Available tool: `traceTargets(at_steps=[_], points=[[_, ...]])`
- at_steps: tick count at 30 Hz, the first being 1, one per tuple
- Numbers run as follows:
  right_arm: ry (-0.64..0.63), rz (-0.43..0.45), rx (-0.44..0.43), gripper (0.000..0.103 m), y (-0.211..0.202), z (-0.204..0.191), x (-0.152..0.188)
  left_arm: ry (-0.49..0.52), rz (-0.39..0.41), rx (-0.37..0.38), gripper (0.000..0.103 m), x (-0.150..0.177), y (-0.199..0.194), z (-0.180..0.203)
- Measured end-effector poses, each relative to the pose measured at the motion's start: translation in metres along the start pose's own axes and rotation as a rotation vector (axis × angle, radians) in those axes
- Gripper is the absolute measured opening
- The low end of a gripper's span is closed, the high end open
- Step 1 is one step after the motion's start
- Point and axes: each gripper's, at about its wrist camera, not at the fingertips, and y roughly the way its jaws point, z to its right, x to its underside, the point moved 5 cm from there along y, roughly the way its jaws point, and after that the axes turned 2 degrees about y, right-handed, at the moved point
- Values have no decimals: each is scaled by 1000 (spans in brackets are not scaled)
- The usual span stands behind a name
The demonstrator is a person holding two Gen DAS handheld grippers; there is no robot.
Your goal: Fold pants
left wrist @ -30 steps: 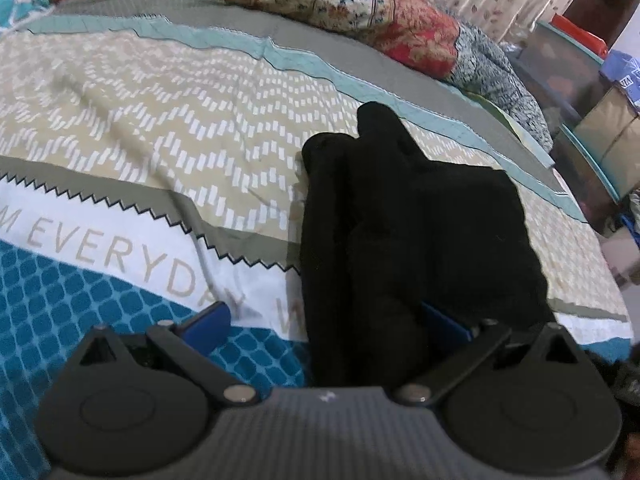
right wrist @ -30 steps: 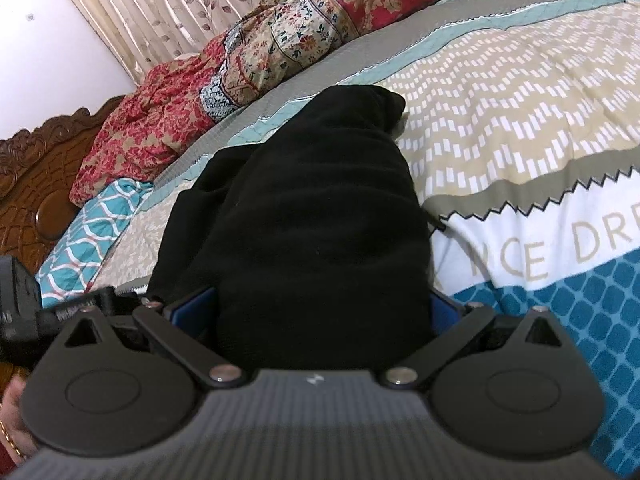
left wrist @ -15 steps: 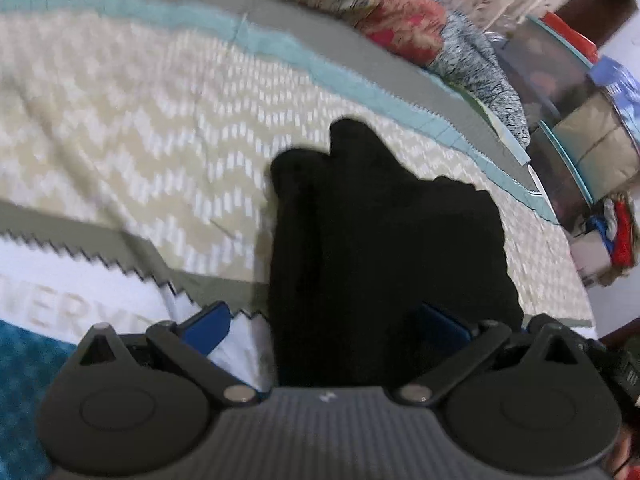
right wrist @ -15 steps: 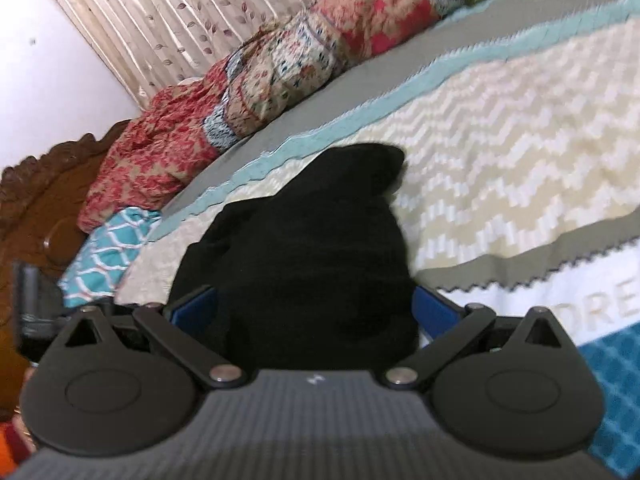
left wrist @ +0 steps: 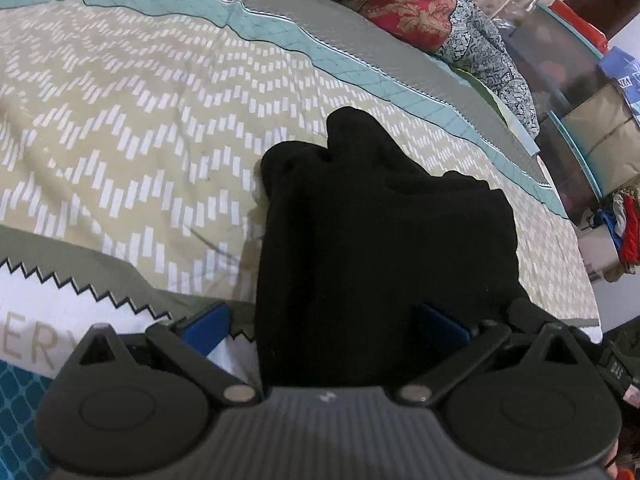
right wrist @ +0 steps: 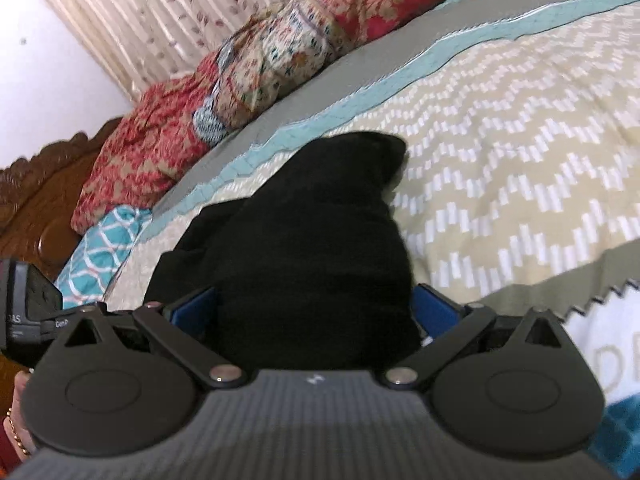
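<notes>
I am seeing plain black pants (left wrist: 384, 248) lying on a bedspread (left wrist: 132, 128) showing beige with white chevron dashes, grey and teal bands. Blue fingers (right wrist: 196, 312) are showing. Pillows (right wrist: 280, 60) are showing red floral print.

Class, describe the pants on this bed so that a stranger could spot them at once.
Start at the wide bedspread with its beige zigzag band. On that band, below the red floral bedding, lies a folded bundle: the pants. It is the only plain black item; everything around it is patterned.

Left gripper (left wrist: 324, 322) and right gripper (right wrist: 314, 308): black ribbed housings, round discs, silver pivot screws, blue pads (left wrist: 206, 326) are noted.
</notes>
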Motion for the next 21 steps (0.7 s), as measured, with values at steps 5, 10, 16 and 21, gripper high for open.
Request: traceTargets(at_steps=[5,10,16,21], points=[[65,-11,-28,103,-3,11,3,26,1,-30,103,4,2,4],[-98,-216,-74,103,25,-39,21,44,19,-65,103,6,3,10],[-176,-134,-1,65,2,-62,23,61,106,-50,59,11,-20,21],[-376,-25,26,48,-11,-97,14,97,179,-21,53,-3,-40,52]])
